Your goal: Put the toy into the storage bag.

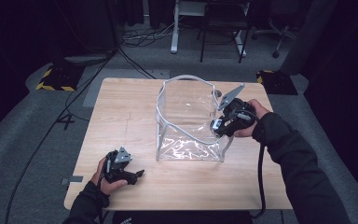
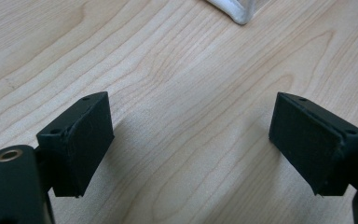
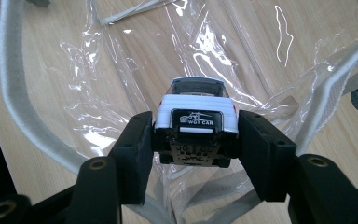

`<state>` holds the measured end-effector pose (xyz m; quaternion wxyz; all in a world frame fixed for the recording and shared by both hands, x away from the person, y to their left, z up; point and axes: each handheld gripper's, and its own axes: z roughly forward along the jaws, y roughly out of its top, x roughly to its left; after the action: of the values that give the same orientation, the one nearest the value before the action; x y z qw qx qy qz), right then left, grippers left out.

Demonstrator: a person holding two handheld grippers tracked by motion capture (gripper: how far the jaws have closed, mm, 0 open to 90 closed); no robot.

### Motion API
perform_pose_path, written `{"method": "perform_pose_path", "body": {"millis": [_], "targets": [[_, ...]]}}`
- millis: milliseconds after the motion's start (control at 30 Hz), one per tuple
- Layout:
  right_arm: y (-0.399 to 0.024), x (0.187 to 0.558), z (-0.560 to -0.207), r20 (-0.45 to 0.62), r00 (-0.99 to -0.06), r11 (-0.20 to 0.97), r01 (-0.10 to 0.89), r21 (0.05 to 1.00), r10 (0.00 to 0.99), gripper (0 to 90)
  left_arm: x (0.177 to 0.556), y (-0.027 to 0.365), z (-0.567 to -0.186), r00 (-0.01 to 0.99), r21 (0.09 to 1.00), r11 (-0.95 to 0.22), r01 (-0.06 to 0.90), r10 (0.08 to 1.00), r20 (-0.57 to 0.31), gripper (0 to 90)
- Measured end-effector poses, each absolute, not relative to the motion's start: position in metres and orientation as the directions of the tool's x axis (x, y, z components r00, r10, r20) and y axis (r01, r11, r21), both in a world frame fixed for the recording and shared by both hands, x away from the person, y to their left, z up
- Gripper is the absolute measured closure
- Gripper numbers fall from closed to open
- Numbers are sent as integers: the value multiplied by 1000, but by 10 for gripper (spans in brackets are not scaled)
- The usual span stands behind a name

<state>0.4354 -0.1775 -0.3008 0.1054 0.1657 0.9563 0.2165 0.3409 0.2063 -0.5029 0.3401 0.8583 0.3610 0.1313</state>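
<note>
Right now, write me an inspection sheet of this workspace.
Surface: wooden table, square, pale grain.
Job's things: white toy car; clear plastic bag with white trim, standing open on the table.
Clutter: nothing seen.
Grippers: right claw shut on the toy car, above the bag's open mouth; left claw open, holding nothing, low over bare wood.
Cables: black cable trailing from the right claw; more on the floor.
Surroundings: grey carpet, hazard-striped stand bases, chair legs behind.

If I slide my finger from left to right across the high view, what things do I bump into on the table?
Left gripper → clear bag → right gripper, holding a toy car at the bag's right side.
</note>
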Motion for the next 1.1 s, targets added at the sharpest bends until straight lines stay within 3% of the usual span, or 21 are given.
{"method": "perform_pose_path", "body": {"millis": [1100], "targets": [[-179, 433, -312, -119, -922, 829, 267, 491, 368, 458, 341, 207, -502, 706, 674, -513, 531, 708, -17, 136]]}}
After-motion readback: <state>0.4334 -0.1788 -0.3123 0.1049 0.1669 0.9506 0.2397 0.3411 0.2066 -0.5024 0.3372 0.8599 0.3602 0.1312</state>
